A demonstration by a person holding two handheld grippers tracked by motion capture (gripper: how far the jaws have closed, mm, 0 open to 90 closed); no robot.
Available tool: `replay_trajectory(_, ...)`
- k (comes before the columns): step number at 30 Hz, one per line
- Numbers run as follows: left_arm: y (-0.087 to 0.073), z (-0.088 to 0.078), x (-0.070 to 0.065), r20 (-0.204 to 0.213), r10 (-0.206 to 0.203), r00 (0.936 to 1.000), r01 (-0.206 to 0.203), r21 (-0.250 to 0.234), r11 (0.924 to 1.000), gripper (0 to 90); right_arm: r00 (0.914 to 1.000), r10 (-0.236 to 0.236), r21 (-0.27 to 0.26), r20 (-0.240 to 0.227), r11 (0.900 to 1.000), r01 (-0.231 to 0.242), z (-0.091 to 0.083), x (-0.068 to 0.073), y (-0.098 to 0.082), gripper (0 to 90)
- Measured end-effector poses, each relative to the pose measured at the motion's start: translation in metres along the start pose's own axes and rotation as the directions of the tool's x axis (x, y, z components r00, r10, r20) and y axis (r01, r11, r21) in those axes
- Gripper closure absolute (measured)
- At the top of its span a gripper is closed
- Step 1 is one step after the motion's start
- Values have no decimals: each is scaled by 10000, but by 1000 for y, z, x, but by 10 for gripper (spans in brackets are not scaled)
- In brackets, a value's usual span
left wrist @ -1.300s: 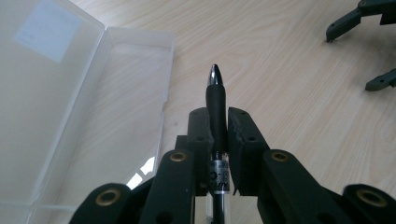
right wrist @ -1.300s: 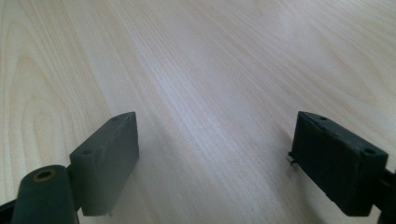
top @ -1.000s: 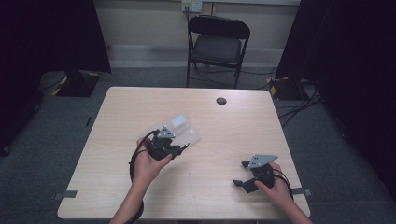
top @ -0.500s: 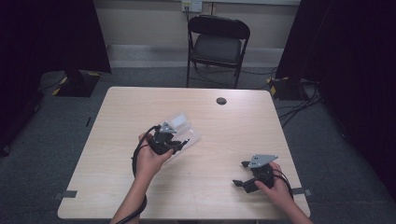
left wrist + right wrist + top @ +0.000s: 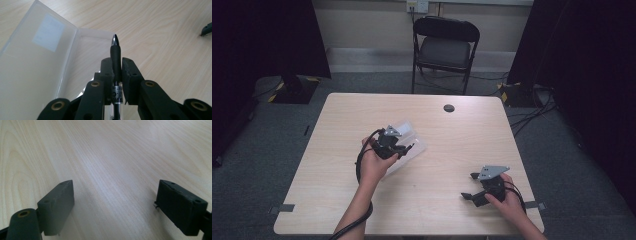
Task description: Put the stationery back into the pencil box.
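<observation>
My left gripper [image 5: 116,65] is shut on a black pen [image 5: 115,53], whose silver tip points away from me. It hangs over an open clear plastic case [image 5: 37,65] lying on the wooden table [image 5: 452,135]. In the high view the left gripper [image 5: 402,147] sits at the middle of the table over the case [image 5: 409,142]. My right gripper [image 5: 469,187] rests near the table's front right with its jaws wide apart. In the right gripper view the right gripper [image 5: 115,205] has only bare wood between its pads.
A small black round object [image 5: 449,108] lies near the table's far edge. A black folding chair [image 5: 444,47] stands beyond the table. The tip of the other gripper [image 5: 207,29] shows at the right edge of the left gripper view.
My left hand has shifted slightly toward the right and nearer the front edge, carrying the pen over the case. The right hand has stayed put.
</observation>
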State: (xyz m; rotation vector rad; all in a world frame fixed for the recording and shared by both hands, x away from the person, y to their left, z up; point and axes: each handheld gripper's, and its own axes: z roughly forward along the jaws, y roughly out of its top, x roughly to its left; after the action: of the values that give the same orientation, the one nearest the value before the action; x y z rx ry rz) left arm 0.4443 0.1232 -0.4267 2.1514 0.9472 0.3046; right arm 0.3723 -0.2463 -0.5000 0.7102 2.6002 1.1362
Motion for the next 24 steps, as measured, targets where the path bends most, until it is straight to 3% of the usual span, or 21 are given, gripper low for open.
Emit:
replay_trajectory(2, 1, 2, 3, -7, 89, 10000, -89, 117, 9999, 801, 10000, -5, 2, -6, 10000, 5, 0, 0, 0, 142)
replay_trajectory(12, 3, 15, 14, -10, -345, 9994, 346, 75, 9994, 801, 10000, -3, -2, -3, 10000, 3, 0, 0, 0, 143)
replay_trajectory(17, 5, 16, 19, -49, -307, 9995, 308, 161, 9994, 801, 10000, -2, -2, -2, 10000, 2, 0, 0, 0, 142)
replay_trajectory(18, 6, 17, 19, -129, -494, 9987, 494, 47, 9988, 801, 10000, -10, -7, -7, 10000, 10, 0, 0, 0, 142)
replay_trajectory(24, 8, 22, 19, -74, -459, 9989, 460, 107, 9989, 801, 10000, -1, -3, -4, 10000, 1, 0, 0, 0, 143)
